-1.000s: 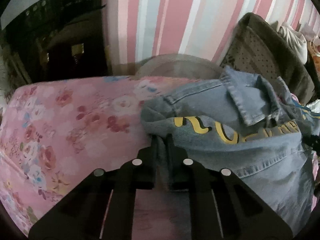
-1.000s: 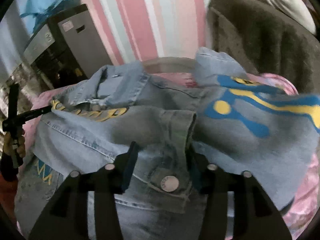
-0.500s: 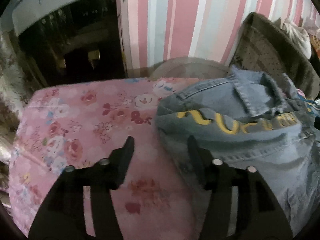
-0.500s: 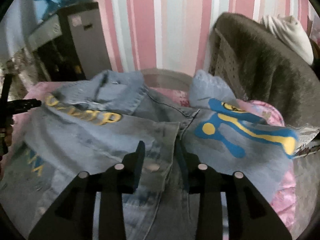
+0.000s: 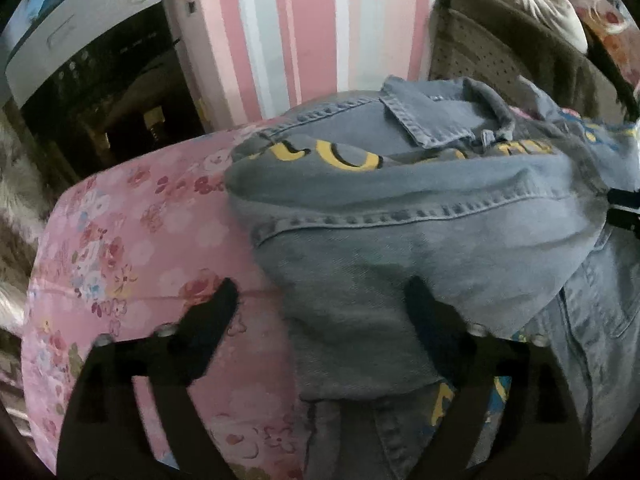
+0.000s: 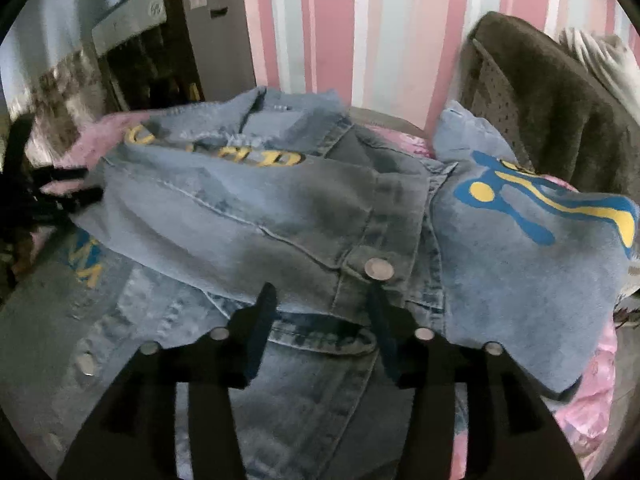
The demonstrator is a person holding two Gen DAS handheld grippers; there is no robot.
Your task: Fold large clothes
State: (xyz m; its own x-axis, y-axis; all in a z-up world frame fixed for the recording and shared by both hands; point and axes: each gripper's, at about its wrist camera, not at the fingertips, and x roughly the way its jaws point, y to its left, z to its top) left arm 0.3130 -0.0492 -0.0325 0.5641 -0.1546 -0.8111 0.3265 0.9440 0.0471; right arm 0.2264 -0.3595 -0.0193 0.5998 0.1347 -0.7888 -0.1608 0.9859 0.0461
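A light blue denim jacket with yellow letters lies partly folded on a pink floral sheet. My left gripper hovers over the jacket's left edge, its jaws opening wide, and the cloth lies loose under them. In the right wrist view the same jacket shows a folded sleeve with a metal button and a blue and yellow print. My right gripper stands just short of the cuff, its jaws opening, and the denim lies free of its pads. The left gripper appears at the far left.
A pink and white striped wall runs behind the bed. A dark appliance with a white top stands at the left. A brown fuzzy blanket hangs over a chair at the right, with a white cloth on top.
The left gripper let go of the jacket's edge, opened wide and drew back to the left. The right gripper released the buttoned cuff and backed off; the sleeve now lies flat.
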